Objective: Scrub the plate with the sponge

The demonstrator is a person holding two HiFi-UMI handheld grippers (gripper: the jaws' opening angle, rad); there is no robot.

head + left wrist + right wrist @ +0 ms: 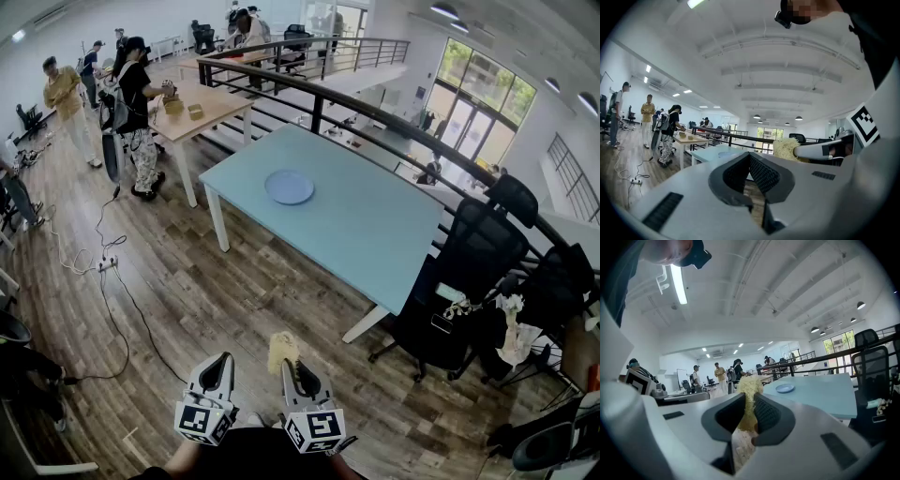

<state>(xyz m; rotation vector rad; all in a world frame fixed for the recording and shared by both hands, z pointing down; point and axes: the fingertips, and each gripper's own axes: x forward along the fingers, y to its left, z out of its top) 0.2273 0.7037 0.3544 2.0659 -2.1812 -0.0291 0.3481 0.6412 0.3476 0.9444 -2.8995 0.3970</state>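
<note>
A pale blue plate (289,187) lies on the far-left part of a light blue table (375,234), well ahead of both grippers; the plate (784,388) is also small in the right gripper view. Held low over the wooden floor, my right gripper (292,367) is shut on a yellow fibrous sponge (281,349). The sponge (749,390) sticks up from between the jaws of the right gripper (750,404). Beside it, my left gripper (220,364) is shut and holds nothing. The left gripper (750,157) shows its jaws meeting, with the sponge (786,149) off to the right.
Black office chairs (478,253) stand at the table's right side. A black railing (375,112) runs behind the table. People (136,112) stand by a wooden table (202,108) at the far left. A cable (103,262) lies on the floor.
</note>
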